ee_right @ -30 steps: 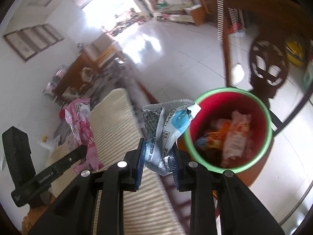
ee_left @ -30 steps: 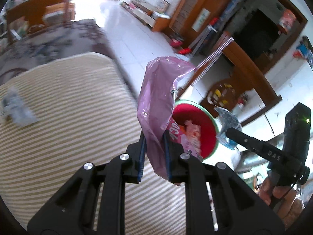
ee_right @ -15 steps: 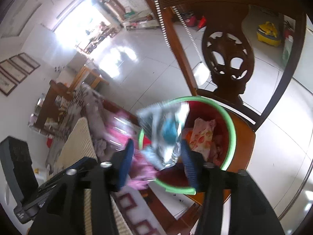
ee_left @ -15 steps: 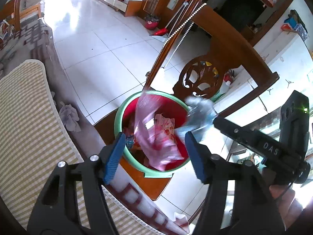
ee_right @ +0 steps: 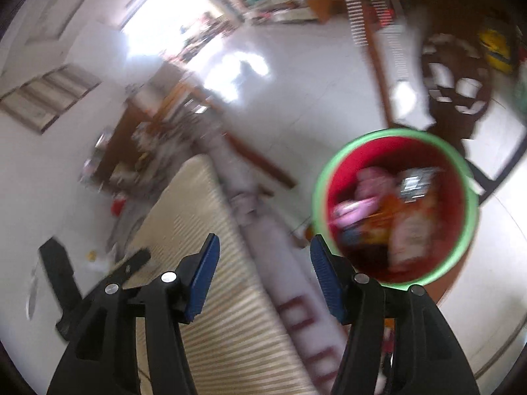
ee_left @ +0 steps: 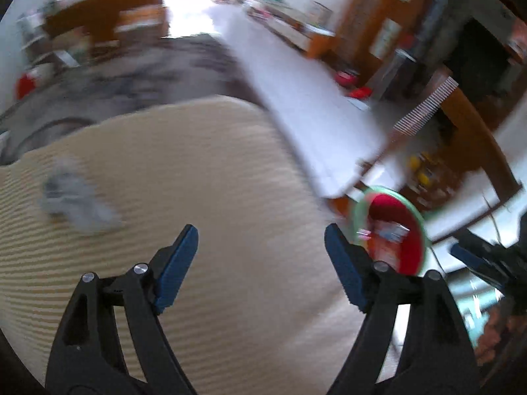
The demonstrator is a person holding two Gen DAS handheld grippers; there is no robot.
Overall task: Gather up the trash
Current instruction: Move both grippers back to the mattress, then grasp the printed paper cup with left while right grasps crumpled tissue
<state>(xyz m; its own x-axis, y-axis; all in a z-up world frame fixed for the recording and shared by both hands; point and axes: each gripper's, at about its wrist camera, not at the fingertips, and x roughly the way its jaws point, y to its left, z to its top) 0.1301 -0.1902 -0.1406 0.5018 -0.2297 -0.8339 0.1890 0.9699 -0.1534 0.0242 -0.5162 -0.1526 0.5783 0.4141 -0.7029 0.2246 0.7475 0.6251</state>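
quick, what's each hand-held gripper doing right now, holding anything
Left hand-held gripper: jaws opening, nothing between them.
Right hand-held gripper: open, holding nothing.

Blurred view: the left gripper [ee_left: 260, 247] hung over a striped cushion [ee_left: 197, 197], jaws opening and empty. A grey wrapper [ee_left: 75, 204] lay left; a red bin [ee_left: 392, 230] stood right.
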